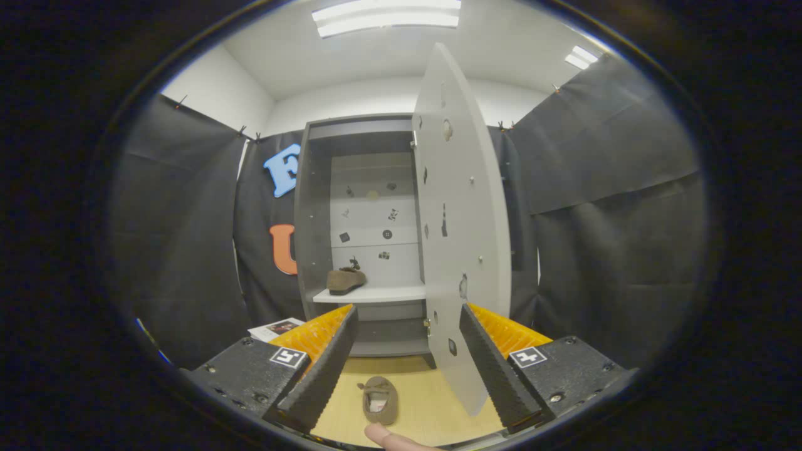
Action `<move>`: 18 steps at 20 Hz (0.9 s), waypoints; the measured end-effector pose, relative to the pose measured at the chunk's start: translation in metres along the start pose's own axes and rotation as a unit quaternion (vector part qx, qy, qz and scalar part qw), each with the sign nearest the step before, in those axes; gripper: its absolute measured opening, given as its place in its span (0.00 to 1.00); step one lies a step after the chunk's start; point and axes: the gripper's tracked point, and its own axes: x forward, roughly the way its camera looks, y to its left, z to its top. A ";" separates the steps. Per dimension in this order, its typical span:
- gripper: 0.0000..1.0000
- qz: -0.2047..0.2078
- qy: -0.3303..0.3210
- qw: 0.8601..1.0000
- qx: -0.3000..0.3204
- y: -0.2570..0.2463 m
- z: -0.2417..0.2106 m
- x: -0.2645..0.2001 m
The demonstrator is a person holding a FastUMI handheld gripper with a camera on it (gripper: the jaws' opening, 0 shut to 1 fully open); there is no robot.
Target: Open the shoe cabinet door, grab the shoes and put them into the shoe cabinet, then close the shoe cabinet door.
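A fingertip (383, 436) shows nearest, just below a brown shoe (380, 399) lying on the wooden floor (432, 401) between the fingers of the gripper (407, 366), which stands wide open and holds nothing. Just ahead, the shoe cabinet door (460, 238) hangs open. Beyond, in the shoe cabinet (313, 207), a second brown shoe (345, 280) sits on the white shelf (376, 294).

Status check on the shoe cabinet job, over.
Gripper jaws open, holding nothing. Grey shoe cabinet's door open; one brown shoe on the white shelf, second brown shoe on the wooden floor between the jaws. Fingertip beside it.
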 end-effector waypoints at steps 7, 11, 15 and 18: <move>1.00 0.003 0.045 0.999 -0.018 0.054 -0.100 0.052; 1.00 0.010 0.061 0.998 -0.026 0.074 -0.148 0.081; 1.00 0.006 0.085 0.995 -0.047 0.080 -0.199 0.108; 1.00 0.010 0.118 0.991 -0.056 0.087 -0.239 0.123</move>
